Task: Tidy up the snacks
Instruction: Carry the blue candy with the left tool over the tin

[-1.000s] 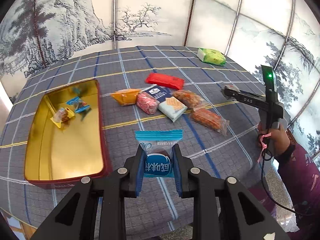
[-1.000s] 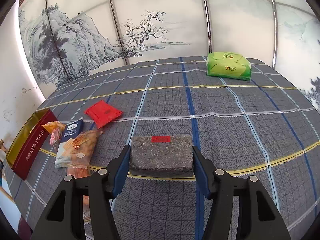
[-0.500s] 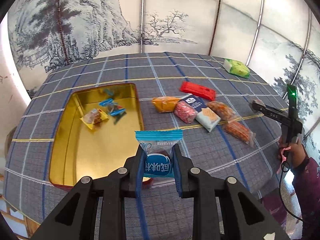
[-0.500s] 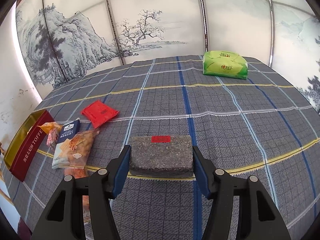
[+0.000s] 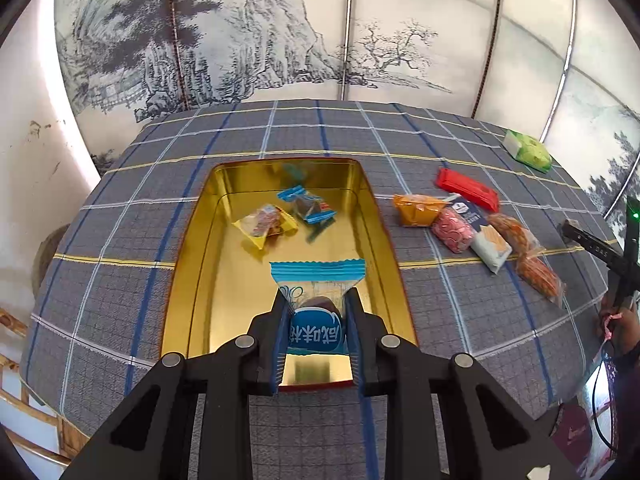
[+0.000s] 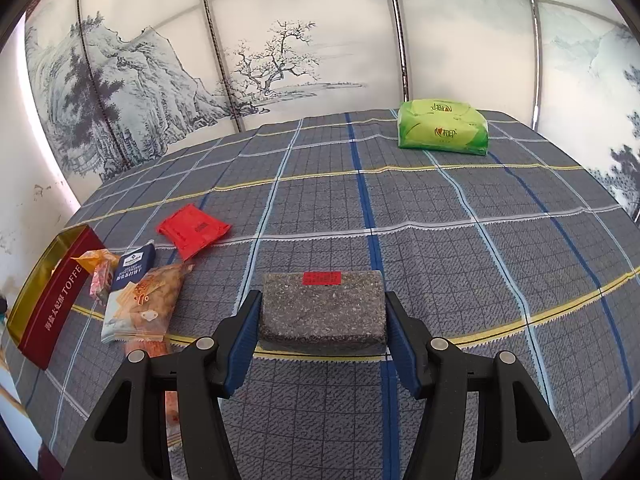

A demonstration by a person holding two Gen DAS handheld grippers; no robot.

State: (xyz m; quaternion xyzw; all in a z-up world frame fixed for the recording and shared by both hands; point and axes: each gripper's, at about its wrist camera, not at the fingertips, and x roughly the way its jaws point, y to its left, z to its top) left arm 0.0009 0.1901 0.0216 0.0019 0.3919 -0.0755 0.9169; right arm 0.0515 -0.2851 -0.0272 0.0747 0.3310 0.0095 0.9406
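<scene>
Each tool is matte black plastic with two angular arms, each with a triangular cut-out and round silver screws at the joints. The left tool (image 5: 316, 336) has blue ribbed pads (image 5: 279, 340) lining its fingers; the right tool (image 6: 322, 334) has the same blue pads (image 6: 244, 336). Seen from the left camera, the right tool's body (image 5: 620, 256) is a slim black bar with white lettering and a lit green lamp, a black cable hanging below it. The hand (image 5: 624, 324) wears a dark sleeve, with a pink tie by the wrist.
</scene>
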